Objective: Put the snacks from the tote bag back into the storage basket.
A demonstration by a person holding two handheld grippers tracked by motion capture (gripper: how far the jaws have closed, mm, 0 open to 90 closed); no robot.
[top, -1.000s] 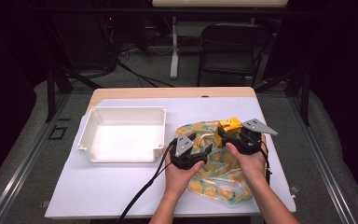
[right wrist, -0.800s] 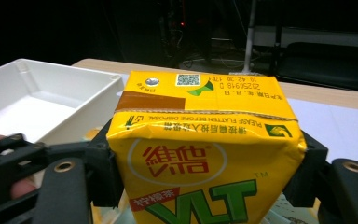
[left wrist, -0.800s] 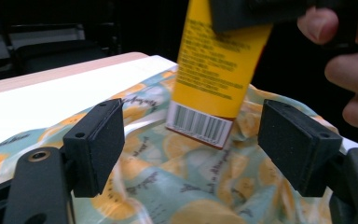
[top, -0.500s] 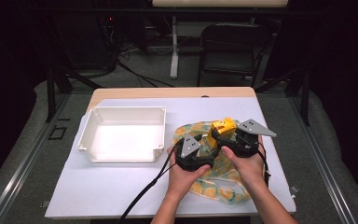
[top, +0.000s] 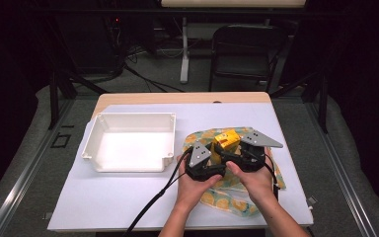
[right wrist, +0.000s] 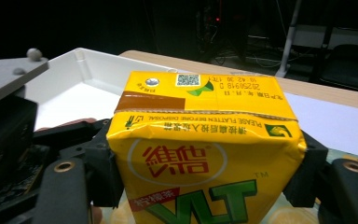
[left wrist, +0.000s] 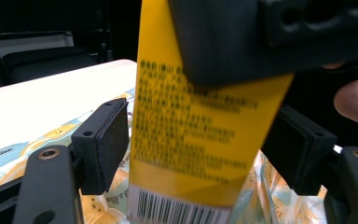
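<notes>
A yellow drink carton (top: 227, 139) hangs above a lemon-print plastic bag (top: 229, 200). My right gripper (top: 233, 146) is shut on it, its pads pressing both sides of the carton (right wrist: 200, 140) in the right gripper view (right wrist: 205, 172). My left gripper (top: 217, 155) comes in from the left. Its jaws have just been closing, with the lower part of the carton (left wrist: 191, 140) between them and the pads (left wrist: 107, 144) against its sides. The black block at the top of that view is the right gripper's jaw (left wrist: 261, 37).
A shallow white tray (top: 93, 148) stands left of the hands on the white table cover (top: 103, 202); its far wall (right wrist: 98, 58) is in the right gripper view. A dark chair (top: 246, 49) stands beyond the table's far edge.
The right gripper has carried the carton a little to the left. The left gripper has drawn in to the carton from the left, and the two hands now sit closer together.
</notes>
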